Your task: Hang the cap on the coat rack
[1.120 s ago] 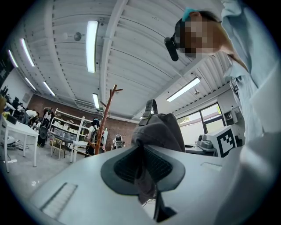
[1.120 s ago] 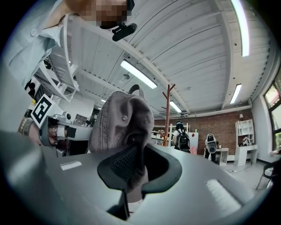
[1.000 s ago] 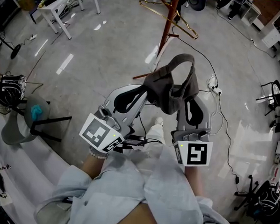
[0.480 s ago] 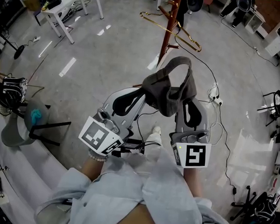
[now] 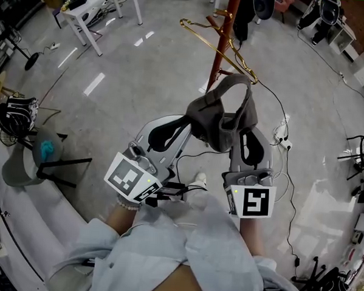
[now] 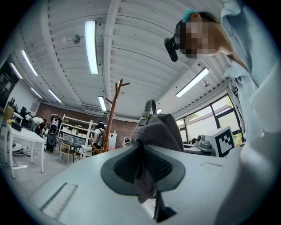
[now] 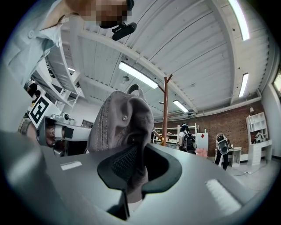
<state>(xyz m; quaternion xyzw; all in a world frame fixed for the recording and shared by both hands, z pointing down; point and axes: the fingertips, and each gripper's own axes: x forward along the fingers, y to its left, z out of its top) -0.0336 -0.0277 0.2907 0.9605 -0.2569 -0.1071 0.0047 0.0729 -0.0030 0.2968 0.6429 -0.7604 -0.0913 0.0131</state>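
A dark grey cap (image 5: 223, 113) hangs between my two grippers, its strap loop arching up toward the rack. My left gripper (image 5: 192, 125) is shut on the cap's left side, where the cap (image 6: 160, 132) bulges above the closed jaws. My right gripper (image 5: 239, 129) is shut on its right side, the cap (image 7: 118, 127) pinched between its pads. The red-brown wooden coat rack (image 5: 224, 34) stands just beyond the cap, with a brass hanger (image 5: 215, 37) on it. The coat rack (image 6: 113, 116) shows ahead in the left gripper view, and the coat rack (image 7: 165, 112) also rises behind the cap in the right one.
A white table (image 5: 94, 12) stands at the far left. A grey stool with a teal item (image 5: 38, 152) and a black helmet-like object (image 5: 13, 115) sit at the left. A power strip and cables (image 5: 283, 132) lie on the floor right of the rack. People (image 7: 186, 138) stand by the shelves far off.
Both grippers with the cap have come closer to the coat rack; the strap loop now overlaps the hanger's lower end in the head view. The grips are unchanged.
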